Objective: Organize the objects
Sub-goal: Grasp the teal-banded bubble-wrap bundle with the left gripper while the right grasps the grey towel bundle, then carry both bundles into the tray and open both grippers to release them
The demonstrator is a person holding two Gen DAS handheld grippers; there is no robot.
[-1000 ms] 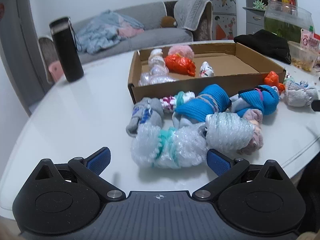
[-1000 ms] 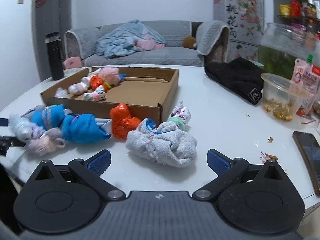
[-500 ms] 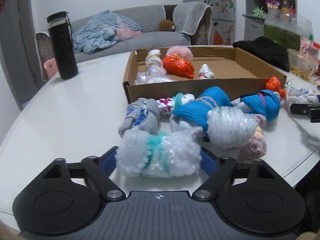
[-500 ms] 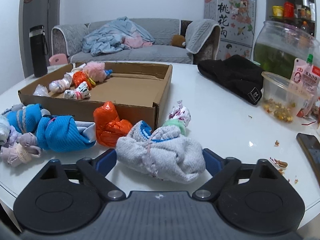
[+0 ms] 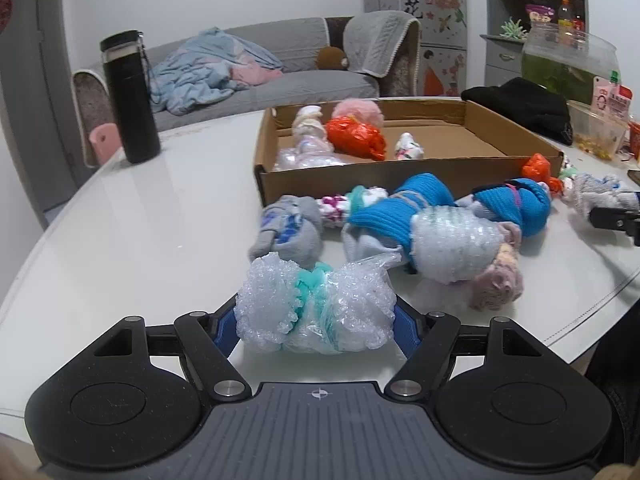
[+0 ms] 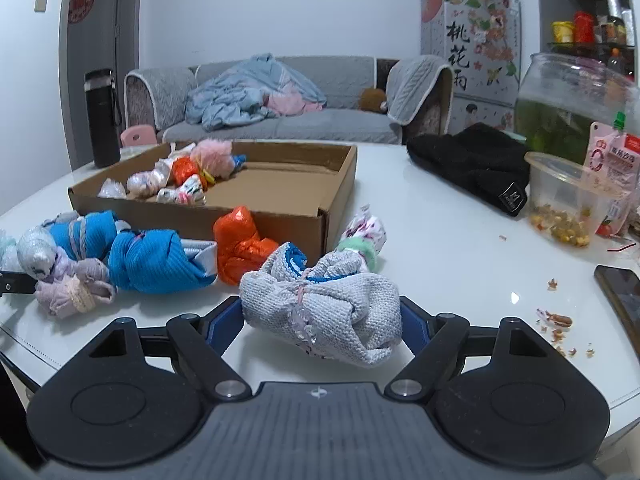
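Observation:
My left gripper (image 5: 314, 326) is shut on a bubble-wrap bundle (image 5: 314, 308) tied with a teal band, at the table's front. My right gripper (image 6: 322, 320) is shut on a grey knitted bundle (image 6: 324, 312). A cardboard box (image 5: 400, 172) (image 6: 256, 216) holds several small bundles at its left end. Loose on the table in front of the box lie blue knit bundles (image 5: 404, 210) (image 6: 150, 258), a second bubble-wrap bundle (image 5: 456, 246), a grey sock bundle (image 5: 288, 230) and an orange bundle (image 6: 240, 242).
A black flask (image 5: 130, 96) stands at the table's far left. A black cloth (image 6: 472, 166), a plastic tub of snacks (image 6: 568, 200), a glass jar (image 6: 572, 100) and a phone (image 6: 620, 292) sit on the right. Crumbs lie near the phone. A sofa stands behind.
Both grippers moved forward around their bundles and closed on them: the left on the bubble-wrap bundle, the right on the grey knitted bundle.

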